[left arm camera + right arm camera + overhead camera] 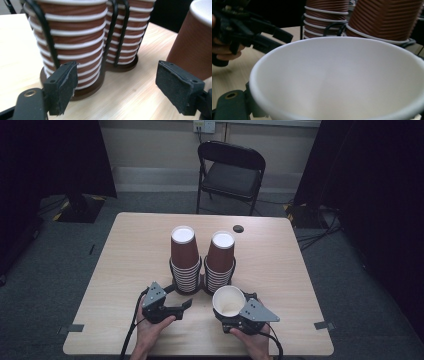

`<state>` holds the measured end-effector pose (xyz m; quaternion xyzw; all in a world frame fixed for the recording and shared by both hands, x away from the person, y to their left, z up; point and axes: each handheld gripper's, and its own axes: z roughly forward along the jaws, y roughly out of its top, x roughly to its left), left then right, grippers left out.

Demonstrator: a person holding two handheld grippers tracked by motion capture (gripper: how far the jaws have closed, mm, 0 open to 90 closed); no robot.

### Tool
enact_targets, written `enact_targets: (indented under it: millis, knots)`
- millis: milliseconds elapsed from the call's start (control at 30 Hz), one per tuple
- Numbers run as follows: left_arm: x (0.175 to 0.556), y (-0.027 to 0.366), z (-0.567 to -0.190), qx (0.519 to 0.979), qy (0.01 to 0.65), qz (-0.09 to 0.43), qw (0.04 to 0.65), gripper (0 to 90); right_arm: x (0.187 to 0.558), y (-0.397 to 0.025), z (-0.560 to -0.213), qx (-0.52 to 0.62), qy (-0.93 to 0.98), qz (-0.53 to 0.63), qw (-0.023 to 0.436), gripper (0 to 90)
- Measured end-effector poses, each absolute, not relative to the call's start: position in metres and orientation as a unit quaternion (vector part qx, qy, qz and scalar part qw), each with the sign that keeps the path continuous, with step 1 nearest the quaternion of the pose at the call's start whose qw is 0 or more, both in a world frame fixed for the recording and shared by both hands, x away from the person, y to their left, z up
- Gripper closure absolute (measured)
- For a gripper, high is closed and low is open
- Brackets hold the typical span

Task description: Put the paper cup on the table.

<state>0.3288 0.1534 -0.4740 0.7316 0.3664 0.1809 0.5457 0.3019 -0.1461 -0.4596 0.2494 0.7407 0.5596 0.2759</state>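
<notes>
Two stacks of upturned brown paper cups stand in black wire holders mid-table: the left stack [184, 260] [72, 37] and the right stack [220, 262] [130, 32]. My left gripper [184, 308] [120, 87] is open just in front of the left stack, with nothing between its pads [62, 87]. My right gripper [231, 314] is shut on a single brown paper cup [229, 301] [195, 45], held in front of the right stack. The cup's white inside [342, 80] faces the right gripper view and hides the jaws. Both stacks [384, 20] rise behind it.
The wooden table [130, 250] has a small dark round hole [238, 228] near its far edge and tape marks at the near corners [75, 327]. A black folding chair [231, 170] stands beyond the table. Cables lie on the floor at right.
</notes>
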Motion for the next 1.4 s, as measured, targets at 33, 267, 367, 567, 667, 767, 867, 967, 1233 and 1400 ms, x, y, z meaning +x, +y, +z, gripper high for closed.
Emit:
enact_targets:
  millis: [33, 267, 367, 567, 667, 767, 867, 967, 1233, 1400]
  knots:
    - [0.328, 0.154, -0.476, 0.731, 0.368, 0.183, 0.545, 17.8, 0.303, -0.149, -0.459, 0.258, 0.739, 0.559, 0.273, 10.9]
    - [0.321, 0.159, -0.484, 0.717, 0.386, 0.217, 0.539, 15.6, 0.317, -0.162, -0.46, 0.309, 0.723, 0.567, 0.246, 10.9]
    - [0.318, 0.162, -0.485, 0.711, 0.381, 0.231, 0.544, 15.5, 0.324, -0.166, -0.459, 0.327, 0.714, 0.566, 0.252, 10.8]
    - [0.311, 0.164, -0.487, 0.697, 0.385, 0.249, 0.551, 15.5, 0.334, -0.177, -0.455, 0.361, 0.694, 0.561, 0.27, 10.7]
    - [0.308, 0.162, -0.489, 0.695, 0.385, 0.264, 0.547, 15.5, 0.34, -0.183, -0.452, 0.37, 0.686, 0.561, 0.279, 10.5]
    - [0.306, 0.163, -0.49, 0.691, 0.391, 0.267, 0.546, 15.5, 0.349, -0.19, -0.45, 0.384, 0.676, 0.559, 0.289, 10.4]
    - [0.303, 0.162, -0.491, 0.691, 0.391, 0.273, 0.543, 15.5, 0.359, -0.195, -0.45, 0.394, 0.671, 0.554, 0.295, 10.3]
    - [0.303, 0.162, -0.494, 0.689, 0.395, 0.271, 0.544, 15.6, 0.368, -0.199, -0.451, 0.394, 0.666, 0.559, 0.297, 10.2]
    - [0.3, 0.157, -0.495, 0.686, 0.395, 0.28, 0.543, 15.4, 0.391, -0.201, -0.449, 0.406, 0.657, 0.558, 0.304, 9.8]
    - [0.297, 0.153, -0.496, 0.688, 0.389, 0.302, 0.533, 15.5, 0.41, -0.203, -0.449, 0.417, 0.656, 0.553, 0.302, 9.4]
